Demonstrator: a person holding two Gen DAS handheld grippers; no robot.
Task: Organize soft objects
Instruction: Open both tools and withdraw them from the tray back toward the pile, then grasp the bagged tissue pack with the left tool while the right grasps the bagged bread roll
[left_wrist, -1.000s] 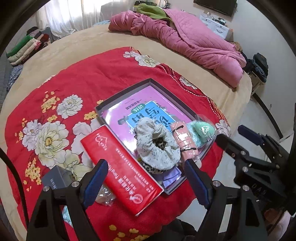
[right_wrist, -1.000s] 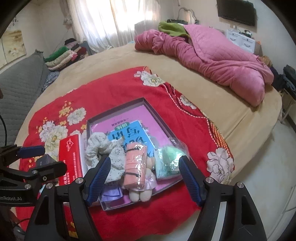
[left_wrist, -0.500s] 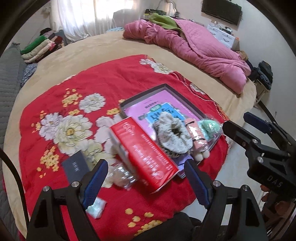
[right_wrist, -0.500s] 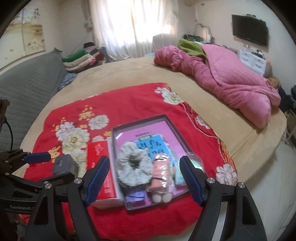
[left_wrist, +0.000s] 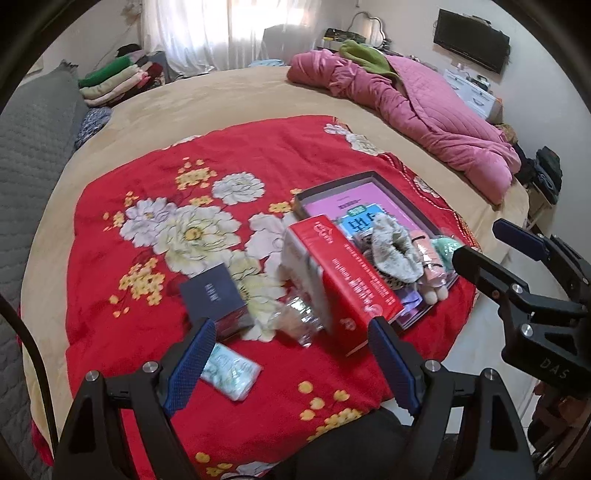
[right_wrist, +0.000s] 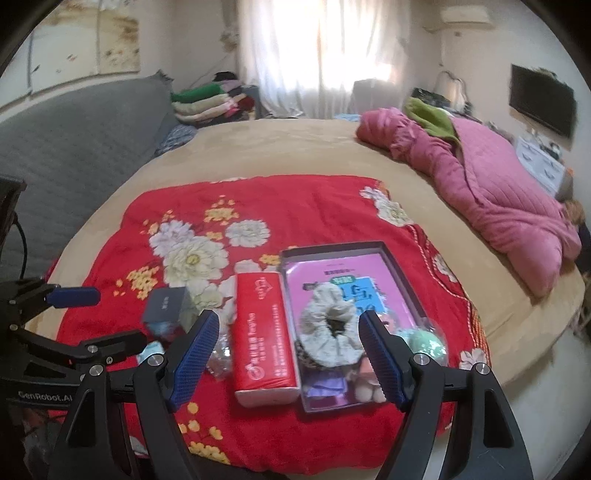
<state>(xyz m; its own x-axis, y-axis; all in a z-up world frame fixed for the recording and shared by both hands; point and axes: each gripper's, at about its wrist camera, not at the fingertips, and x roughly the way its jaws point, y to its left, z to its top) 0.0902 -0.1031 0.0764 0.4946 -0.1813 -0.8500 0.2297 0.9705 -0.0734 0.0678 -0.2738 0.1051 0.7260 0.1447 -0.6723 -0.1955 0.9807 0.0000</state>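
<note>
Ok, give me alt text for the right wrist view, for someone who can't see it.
The open right gripper hovers, holding nothing, over a red floral blanket on a bed, above a shallow tray holding a pale scrunchie and other soft items. A red box lies left of the tray, and the left gripper shows at the left edge.

Left wrist view from the near left, angled steeply down over the red quilt (left_wrist: 147, 314), right wrist view from the near right, tilted shallower, both facing the far window, sharing the grey tray (right_wrist: 391, 248) and bed (left_wrist: 229, 92)
</note>
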